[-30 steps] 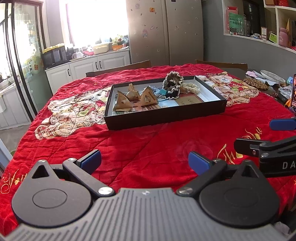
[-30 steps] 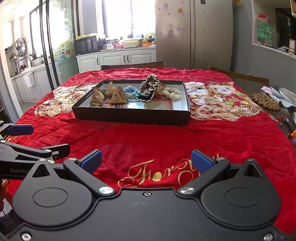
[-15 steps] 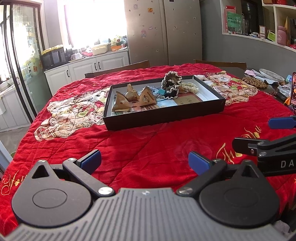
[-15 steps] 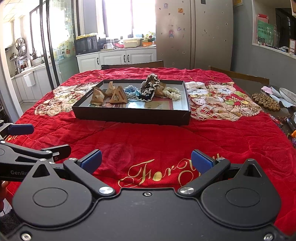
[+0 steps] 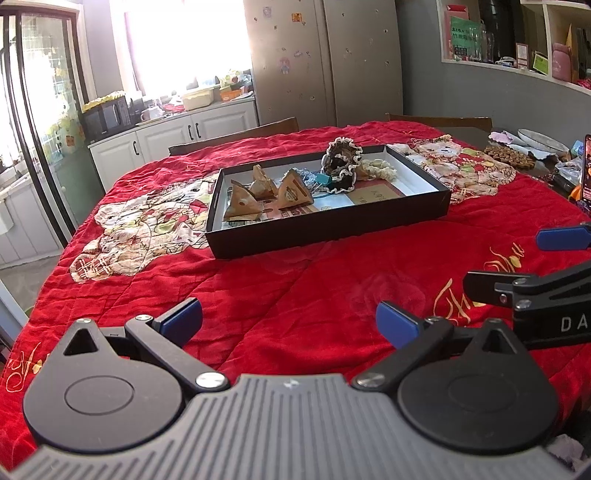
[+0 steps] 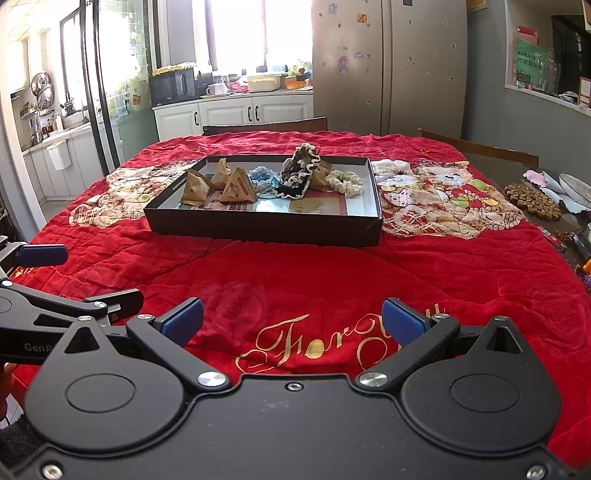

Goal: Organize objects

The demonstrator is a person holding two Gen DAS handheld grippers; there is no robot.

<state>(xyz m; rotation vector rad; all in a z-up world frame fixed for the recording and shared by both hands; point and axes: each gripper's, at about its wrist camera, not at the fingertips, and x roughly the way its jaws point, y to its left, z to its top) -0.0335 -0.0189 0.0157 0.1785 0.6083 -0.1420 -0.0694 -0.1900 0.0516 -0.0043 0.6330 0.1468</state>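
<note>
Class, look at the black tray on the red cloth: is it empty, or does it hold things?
It holds things. Inside the black tray lie triangular brown packets, a dark frilly scrunchie and a cream scrunchie.

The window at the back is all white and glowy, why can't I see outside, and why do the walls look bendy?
In the left wrist view the window is overexposed, so sunlight washes out the panes; the fisheye lens bows the dark door frame at the edge. In the right wrist view the window glares too, while the black tray stays sharp.

Blown-out window backlight, fisheye-bowed edges
</note>
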